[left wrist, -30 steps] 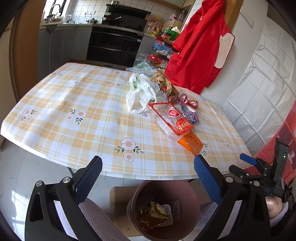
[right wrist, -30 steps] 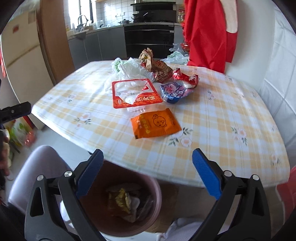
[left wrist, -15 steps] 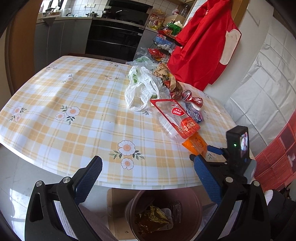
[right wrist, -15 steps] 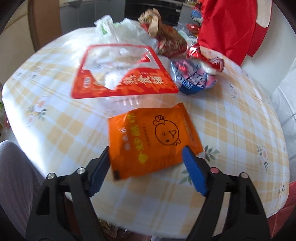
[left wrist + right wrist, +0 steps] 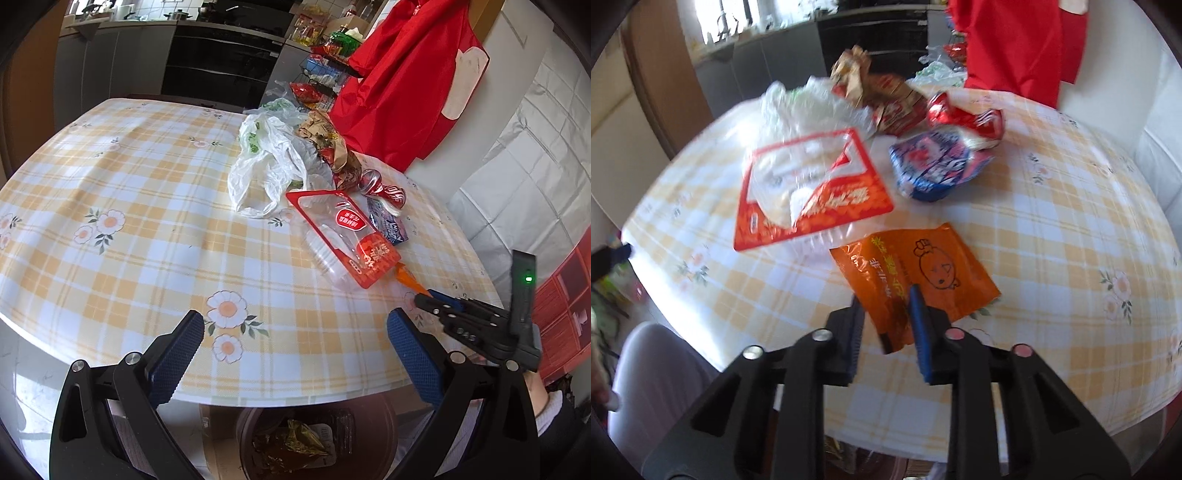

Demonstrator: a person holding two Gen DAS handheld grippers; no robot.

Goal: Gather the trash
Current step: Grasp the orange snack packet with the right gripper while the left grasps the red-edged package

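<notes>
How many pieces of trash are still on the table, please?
6, maybe more hidden: orange packet nearest, in the right tool; red-and-clear tray pack; blue wrapper; crushed red can; brown paper bag; white plastic bag.

I see a desk (image 5: 140,221) covered in yellow-and-white check with white flowers. On it lie an orange packet (image 5: 916,273) printed with a cartoon face, a red-and-clear wrapper (image 5: 809,195), a blue-and-white wrapper (image 5: 934,166) and a white plastic bag (image 5: 266,162). My tools' pads (image 5: 177,354) are blue on black arms.
</notes>
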